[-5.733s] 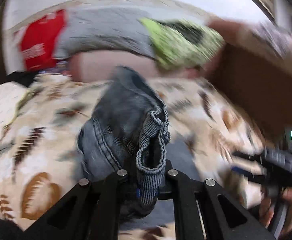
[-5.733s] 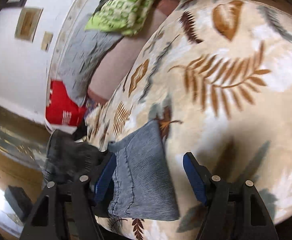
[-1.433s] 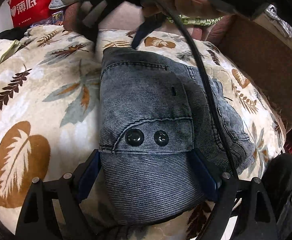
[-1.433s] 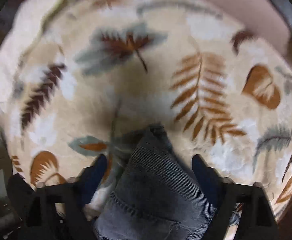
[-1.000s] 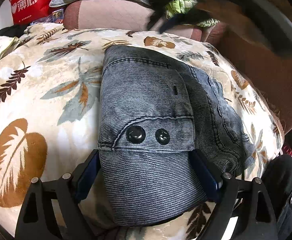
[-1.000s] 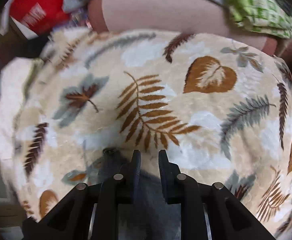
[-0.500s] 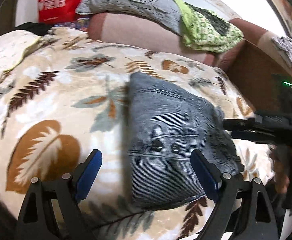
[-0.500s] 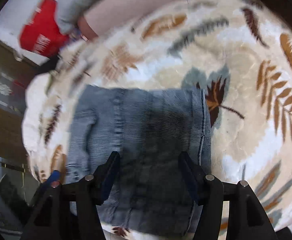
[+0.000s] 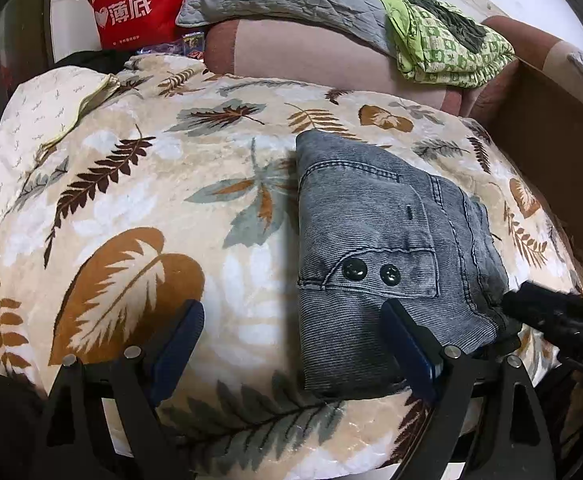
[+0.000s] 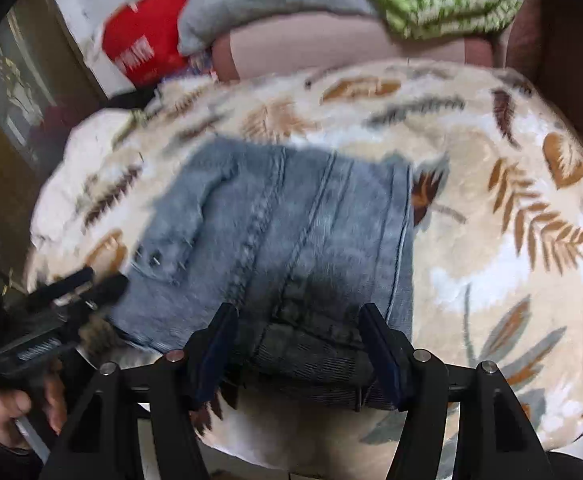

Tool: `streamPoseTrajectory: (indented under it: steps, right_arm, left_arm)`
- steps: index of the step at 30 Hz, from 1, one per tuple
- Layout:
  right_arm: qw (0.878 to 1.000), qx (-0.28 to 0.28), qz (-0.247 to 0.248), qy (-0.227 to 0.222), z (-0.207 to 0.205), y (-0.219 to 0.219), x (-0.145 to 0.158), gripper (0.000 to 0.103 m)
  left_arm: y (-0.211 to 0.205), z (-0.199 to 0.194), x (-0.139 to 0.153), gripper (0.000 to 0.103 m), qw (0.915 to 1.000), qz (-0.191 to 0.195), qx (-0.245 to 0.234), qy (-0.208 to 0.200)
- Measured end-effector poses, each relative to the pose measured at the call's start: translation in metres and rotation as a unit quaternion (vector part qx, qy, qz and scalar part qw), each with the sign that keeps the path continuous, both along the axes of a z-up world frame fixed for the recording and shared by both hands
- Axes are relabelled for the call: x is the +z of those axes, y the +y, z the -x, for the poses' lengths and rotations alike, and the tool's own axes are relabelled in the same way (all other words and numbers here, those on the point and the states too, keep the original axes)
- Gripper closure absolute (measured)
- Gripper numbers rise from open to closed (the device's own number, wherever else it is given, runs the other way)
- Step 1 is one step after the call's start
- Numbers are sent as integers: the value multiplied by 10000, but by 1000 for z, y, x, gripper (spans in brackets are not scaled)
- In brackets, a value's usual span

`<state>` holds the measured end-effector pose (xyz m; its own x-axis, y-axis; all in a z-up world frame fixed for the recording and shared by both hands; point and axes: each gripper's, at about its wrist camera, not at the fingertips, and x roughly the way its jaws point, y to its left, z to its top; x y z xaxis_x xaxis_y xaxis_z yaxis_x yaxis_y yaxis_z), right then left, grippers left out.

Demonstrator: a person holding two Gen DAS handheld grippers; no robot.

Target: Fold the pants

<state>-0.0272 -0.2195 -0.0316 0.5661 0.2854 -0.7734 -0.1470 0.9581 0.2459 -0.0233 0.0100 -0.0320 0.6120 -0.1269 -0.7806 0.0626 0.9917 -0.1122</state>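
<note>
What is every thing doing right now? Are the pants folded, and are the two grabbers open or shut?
pants: folded into a compact stack, lying flat on the blanket, held by nothing.
left gripper: open, empty, one finger over the pants' near edge.
right gripper: open, straddling the pants' near edge.
leaf-print blanket: spread out under the pants.

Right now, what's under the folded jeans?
The folded jeans lie on a cream leaf-print blanket, which shows all around them. What the jeans and blanket cover cannot be seen.
</note>
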Motion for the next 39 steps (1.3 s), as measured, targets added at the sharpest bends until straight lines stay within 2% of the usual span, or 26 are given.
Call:
streamPoseTrajectory:
  steps: [2,3,4,6,10,15,18,21,25,29,32,34,36,39]
  right_arm:
    - [9998,11,152,83,-1,0,-8,25]
    - [9989,60,276,379,-7,-1,-24,25]
    - [9977,77,176,643,-10,-3,-37,24]
    - [9985,-50,-92,539,-9,-11,-32,24]
    - [9990,-145,-314,286,-4,-22,-17,23]
    - [9936,-723,-864,66,0,-56,-17,23]
    - [9865,-1050,-1255,102,-1,-77,-21,23]
    - [9732,-1351,-1849,199,2,-99,-29,23]
    - [9647,-1578,-2097,219,2,-114,-35,23]
    - [9669,-1519,-2042,194,2,-110,-34,23]
    - [9676,-1351,-2113,291,-2,-104,-34,23]
    - [9624,-1133,-2423,474,-8,-104,-37,23]
    - [9501,-802,-2884,872,-21,-103,-44,23]
    - [9454,-565,-2974,1208,-42,-102,-48,23]
  left_arm:
    - [1,-1,-1,13,10000,10,16,31]
    - [1,-1,-1,13,10000,16,21,50]
    - [1,-1,-2,13,10000,16,14,69]
    - [2,0,-2,13,10000,-25,15,59]
    - [3,-2,-2,13,9999,-13,59,89]
    - [4,-4,-3,13,9999,-19,48,123]
    - [13,-7,-4,13,9991,342,70,233]
    - [34,-13,-13,13,9946,873,343,451]
    - [54,-16,-22,13,9902,1057,670,626]
    - [67,-16,-24,13,9874,1142,898,634]
    - [67,-22,-23,13,9876,1198,736,692]
    - [66,-28,-20,13,9854,1435,547,731]
    - [64,-37,-16,13,9804,1766,298,819]
    - [56,-53,-15,13,9704,2189,12,1021]
